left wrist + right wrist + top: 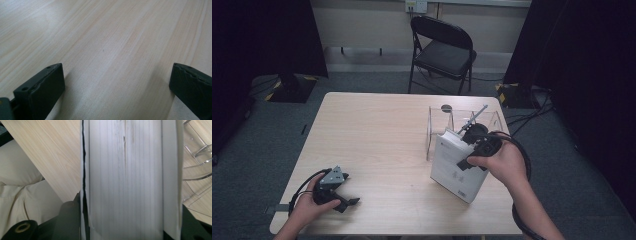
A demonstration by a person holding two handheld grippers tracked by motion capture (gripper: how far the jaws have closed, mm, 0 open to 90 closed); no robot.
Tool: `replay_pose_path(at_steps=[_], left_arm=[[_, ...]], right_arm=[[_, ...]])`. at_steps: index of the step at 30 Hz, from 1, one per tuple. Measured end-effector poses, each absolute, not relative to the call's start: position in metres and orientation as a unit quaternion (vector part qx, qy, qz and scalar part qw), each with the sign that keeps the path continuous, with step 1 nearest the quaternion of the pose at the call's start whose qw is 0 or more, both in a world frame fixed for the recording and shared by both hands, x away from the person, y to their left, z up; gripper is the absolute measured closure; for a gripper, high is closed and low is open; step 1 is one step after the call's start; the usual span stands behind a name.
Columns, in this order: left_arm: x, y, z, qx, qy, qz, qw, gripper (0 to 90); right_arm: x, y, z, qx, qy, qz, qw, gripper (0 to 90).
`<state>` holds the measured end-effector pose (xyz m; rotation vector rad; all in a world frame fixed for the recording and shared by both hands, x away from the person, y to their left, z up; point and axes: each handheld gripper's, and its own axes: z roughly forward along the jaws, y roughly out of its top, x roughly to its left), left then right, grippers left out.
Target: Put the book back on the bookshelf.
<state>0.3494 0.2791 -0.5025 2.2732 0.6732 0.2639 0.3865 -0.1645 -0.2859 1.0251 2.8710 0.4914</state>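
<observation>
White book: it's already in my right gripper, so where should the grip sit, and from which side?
Across its thickness, over the page edge: the right gripper clamps the white book cover to cover there. It leans tilted beside the clear organizer, so coming from above probably suits best.

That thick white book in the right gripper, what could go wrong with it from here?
The white book is clamped by the right gripper near its top edge, tilted, so it might swing or slip. The clear plastic holder stands right behind it; a careless push could knock it. In the right gripper view the pages gape slightly, so they might splay or bend. The left gripper rests open far away, unable to steady anything.
</observation>
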Motion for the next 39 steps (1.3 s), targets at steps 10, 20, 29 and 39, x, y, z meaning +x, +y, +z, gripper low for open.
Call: replay_pose_path(at_steps=[10,20,29,39], left_arm=[[0.349,0.279,-0.503,0.885,0.263,0.103,0.370,0.0],[0.349,0.279,-0.503,0.883,0.263,0.104,0.374,0.0],[0.349,0.278,-0.504,0.882,0.265,0.104,0.376,0.0],[0.349,0.278,-0.504,0.882,0.265,0.104,0.376,0.0]], right_arm=[[0.385,-0.176,-0.286,0.344,0.926,0.150,0.030,51.7],[0.385,-0.192,-0.286,0.360,0.920,0.151,0.032,51.7],[0.385,-0.204,-0.287,0.377,0.913,0.154,0.038,51.7],[0.383,-0.220,-0.285,0.397,0.904,0.150,0.043,51.7]])
